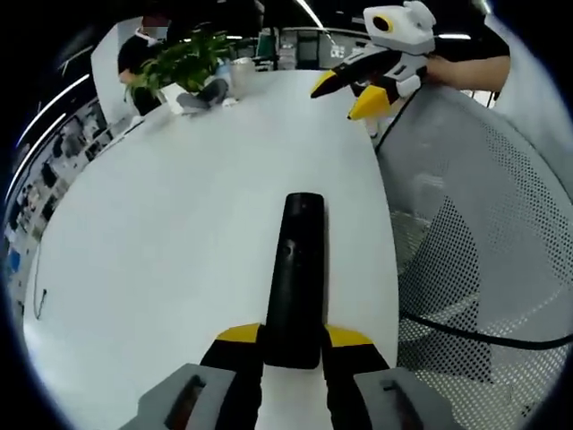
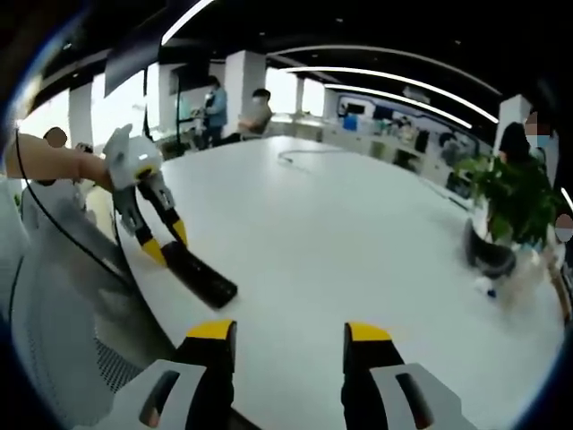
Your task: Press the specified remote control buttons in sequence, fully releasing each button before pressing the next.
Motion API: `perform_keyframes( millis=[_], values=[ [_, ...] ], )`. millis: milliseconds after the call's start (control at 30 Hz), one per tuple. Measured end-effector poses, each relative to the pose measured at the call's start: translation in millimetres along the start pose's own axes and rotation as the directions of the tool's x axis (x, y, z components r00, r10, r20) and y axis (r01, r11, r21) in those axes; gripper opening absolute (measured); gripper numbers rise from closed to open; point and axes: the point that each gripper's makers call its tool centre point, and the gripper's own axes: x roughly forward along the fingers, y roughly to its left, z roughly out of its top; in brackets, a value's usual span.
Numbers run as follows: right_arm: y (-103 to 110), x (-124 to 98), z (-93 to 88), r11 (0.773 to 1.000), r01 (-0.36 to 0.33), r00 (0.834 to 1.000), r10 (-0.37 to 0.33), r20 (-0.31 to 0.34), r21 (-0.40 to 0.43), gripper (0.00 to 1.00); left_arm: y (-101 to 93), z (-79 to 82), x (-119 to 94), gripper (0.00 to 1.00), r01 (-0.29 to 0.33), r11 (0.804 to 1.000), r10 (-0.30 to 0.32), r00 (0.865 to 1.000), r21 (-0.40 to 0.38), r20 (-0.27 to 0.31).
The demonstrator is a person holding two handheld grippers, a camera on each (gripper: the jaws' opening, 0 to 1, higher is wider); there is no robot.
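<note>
While the left hand-held gripper [image 1: 294, 345] is clenched on the near end of the black remote [image 1: 295, 278], its yellow-tipped jaws pressing the remote from both sides, the remote points away along the white surface [image 1: 179, 224] with its far end lying near the surface's right edge. In the right gripper view the same remote [image 2: 199, 276] lies flat at the near left edge of the surface [image 2: 358, 233], and the left hand-held gripper [image 2: 164, 240] comes down on its left end, held by a person's hand [image 2: 54, 161]. The right hand-held gripper [image 2: 289, 333] is released, its two yellow-tipped jaws standing well apart above the bare surface with nothing between them; in the left gripper view it [image 1: 347, 94] hangs over the far right part of the surface, jaws parted, well apart from the remote. A grey mesh chair back [image 1: 483, 269] stands just beside the surface's right edge, with a black cable [image 1: 483, 337] crossing it. A potted plant [image 1: 183, 63] stands at the far left of the surface. In the right gripper view a thin cable [image 2: 300, 154] lies on the far part of the surface, and people [image 2: 237, 112] stand beyond it.
</note>
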Motion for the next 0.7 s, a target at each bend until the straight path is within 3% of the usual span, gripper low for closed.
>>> perform_keyframes(
  millis=[433,700],
  values=[
    [2.1,-0.2,0.4,1.000,-0.006,1.000,0.006,0.001,0.002,0.44,-8.6,0.5,0.1,0.24,0.053,0.996,-0.050,0.998,0.076,-0.038],
    [5.0,0.2,-0.3,1.000,-0.018,1.000,0.018,-0.006,0.000,0.43,-13.4,2.0,0.9,0.24,0.051,0.996,-0.046,0.997,0.079,-0.063]
  ],
)
